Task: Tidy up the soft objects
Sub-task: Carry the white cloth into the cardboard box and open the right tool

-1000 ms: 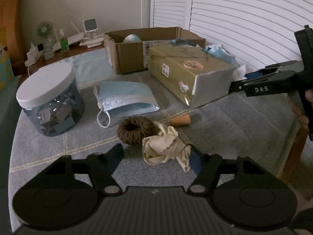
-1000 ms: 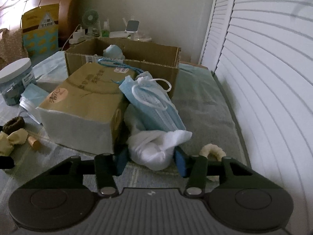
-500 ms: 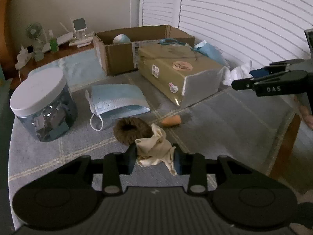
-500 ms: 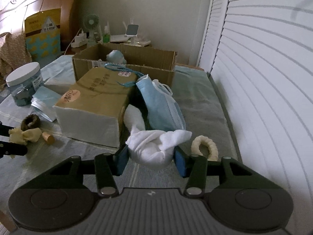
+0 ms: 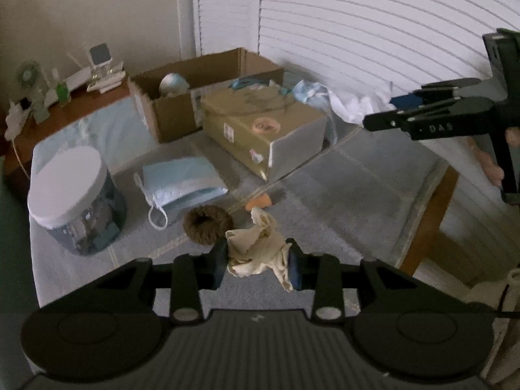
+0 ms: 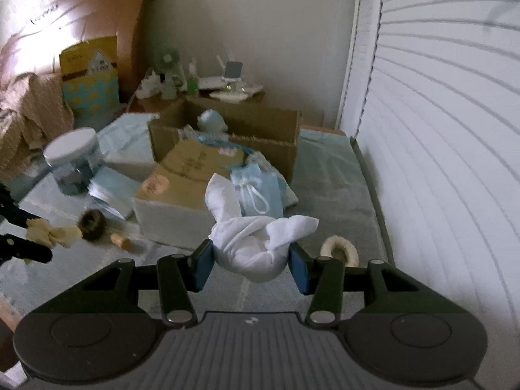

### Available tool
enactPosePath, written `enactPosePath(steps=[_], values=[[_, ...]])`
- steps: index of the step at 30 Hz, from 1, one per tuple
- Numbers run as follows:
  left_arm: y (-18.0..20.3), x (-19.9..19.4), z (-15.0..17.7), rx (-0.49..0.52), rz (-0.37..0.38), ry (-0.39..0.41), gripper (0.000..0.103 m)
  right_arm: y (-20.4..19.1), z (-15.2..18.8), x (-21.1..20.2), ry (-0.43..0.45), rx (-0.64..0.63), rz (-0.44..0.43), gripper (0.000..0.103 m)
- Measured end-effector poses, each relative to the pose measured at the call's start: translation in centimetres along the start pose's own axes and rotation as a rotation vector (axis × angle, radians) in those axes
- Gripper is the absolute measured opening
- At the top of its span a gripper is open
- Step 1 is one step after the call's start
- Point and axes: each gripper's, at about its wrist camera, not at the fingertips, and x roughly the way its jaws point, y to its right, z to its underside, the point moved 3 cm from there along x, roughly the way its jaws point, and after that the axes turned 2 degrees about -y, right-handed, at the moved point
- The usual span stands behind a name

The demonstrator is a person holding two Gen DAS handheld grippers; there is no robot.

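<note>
left gripper (image 5: 256, 261): jaws clamped on crumpled beige cloth (image 5: 256, 250), lifted above the table's near edge.
right gripper (image 6: 250, 261): jaws clamped on bunched white cloth (image 6: 256, 243), held above the table's right side.
likely target: open brown cardboard box (image 6: 240, 130) at the table's far edge.
step in hand: carry both cloths over the box.
tip: keep grip firm, lift tails clear of the closed tan carton (image 5: 260, 126), release only once inside the box walls.
risk: dangling corners may snag the blue face masks (image 6: 260, 188).
</note>
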Motion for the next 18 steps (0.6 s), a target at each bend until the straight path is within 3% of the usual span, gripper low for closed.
enactPosePath(steps=[8,18], values=[[-0.2,-0.8,-1.6,0.017,0.017,0.037,0.036,-0.3,-3.4,-0.7,0.068,-0.026,-0.026,0.055],[-1.6,-0.5,-2.9,0.006,-0.001,0.057,0.036,0.0,-10.3,4.4,0.107,-0.074,-0.021,0.055]])
